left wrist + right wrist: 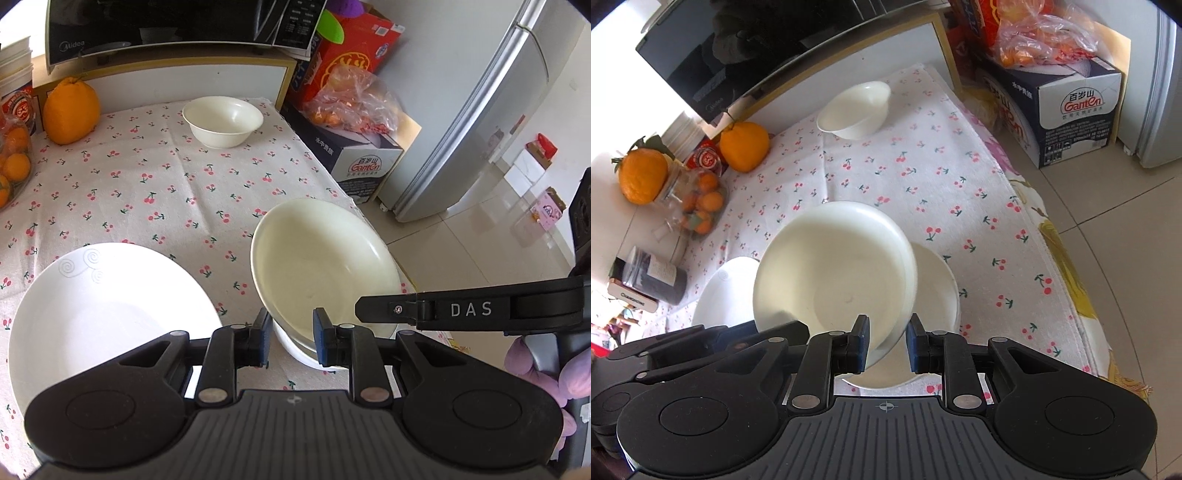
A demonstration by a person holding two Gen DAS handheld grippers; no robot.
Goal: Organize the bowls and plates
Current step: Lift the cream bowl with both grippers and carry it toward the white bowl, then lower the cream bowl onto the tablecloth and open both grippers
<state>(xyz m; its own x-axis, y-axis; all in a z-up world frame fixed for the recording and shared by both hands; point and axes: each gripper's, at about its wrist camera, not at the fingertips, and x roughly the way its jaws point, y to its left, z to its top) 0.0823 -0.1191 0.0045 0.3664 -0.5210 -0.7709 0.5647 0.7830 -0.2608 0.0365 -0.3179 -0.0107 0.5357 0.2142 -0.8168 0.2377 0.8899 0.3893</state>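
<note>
Cream bowl (pixel 834 273), tilted, rim pinched in the right tool (pixel 885 341), held above a white plate (pixel 938 288) on the cherry-print tabletop (pixel 923 177). Left tool (pixel 289 338) nearly closed; whether it grips the bowl cannot be told. Swirl-patterned plate (pixel 103 306) lies near left; small bowl (pixel 222 120) far; oranges (pixel 744 146) far left.

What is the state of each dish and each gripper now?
lower plate: lying flat, partly covered
cream plate: tilted, raised over lower plate
swirl plate: flat, empty
small bowl: upright, empty
left gripper: shut on cream plate
right gripper: shut on cream plate
</note>
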